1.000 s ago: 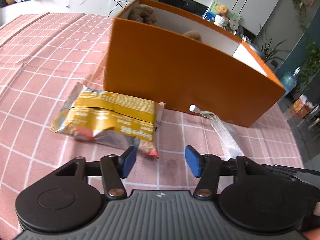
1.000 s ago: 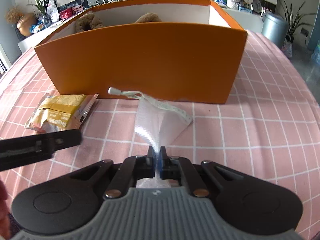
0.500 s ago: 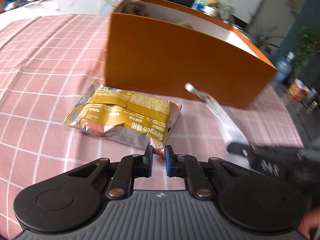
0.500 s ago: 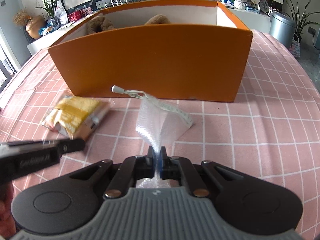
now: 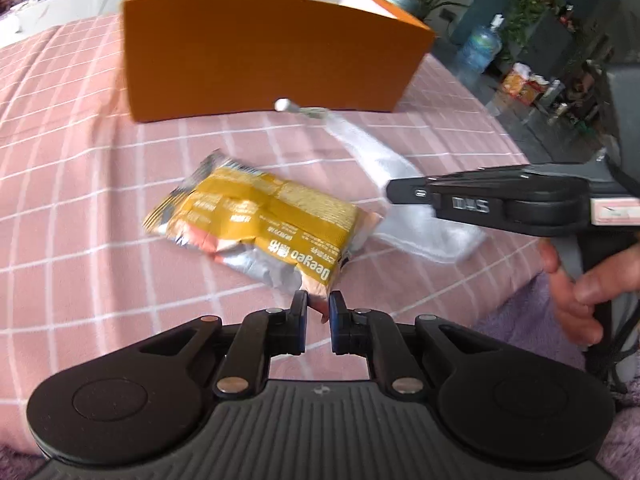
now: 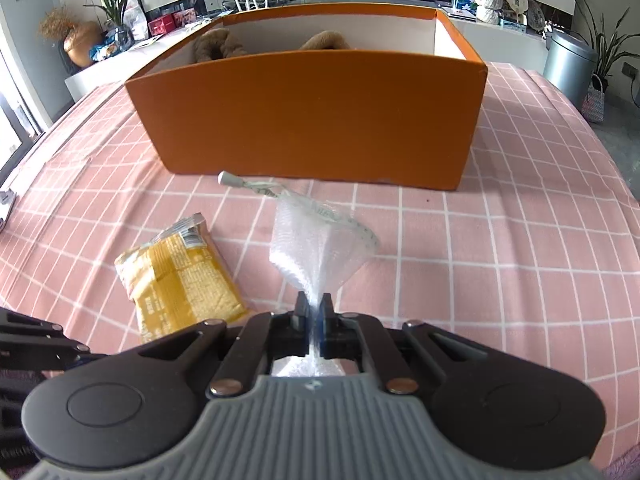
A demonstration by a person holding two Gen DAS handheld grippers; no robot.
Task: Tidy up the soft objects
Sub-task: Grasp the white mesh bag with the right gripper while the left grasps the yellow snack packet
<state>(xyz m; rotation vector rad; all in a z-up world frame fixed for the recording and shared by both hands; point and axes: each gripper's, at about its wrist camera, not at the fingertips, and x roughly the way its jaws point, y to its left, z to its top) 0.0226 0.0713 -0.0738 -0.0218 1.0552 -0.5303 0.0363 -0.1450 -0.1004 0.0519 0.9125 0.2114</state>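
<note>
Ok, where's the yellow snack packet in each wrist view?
Left wrist: snack packet at centre, its near corner between the left gripper pads.
Right wrist: snack packet at lower left, left of the white mesh bag.
Shared landmark: orange box behind it.

Daylit room — white sideboard (image 6: 120, 60), potted plants (image 6: 600, 40), a grey bin (image 6: 568, 64), grey floor (image 6: 624, 140) beyond.

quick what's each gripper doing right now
left gripper: shut on the corner of the yellow snack packet.
right gripper: shut on the white mesh bag.
</note>
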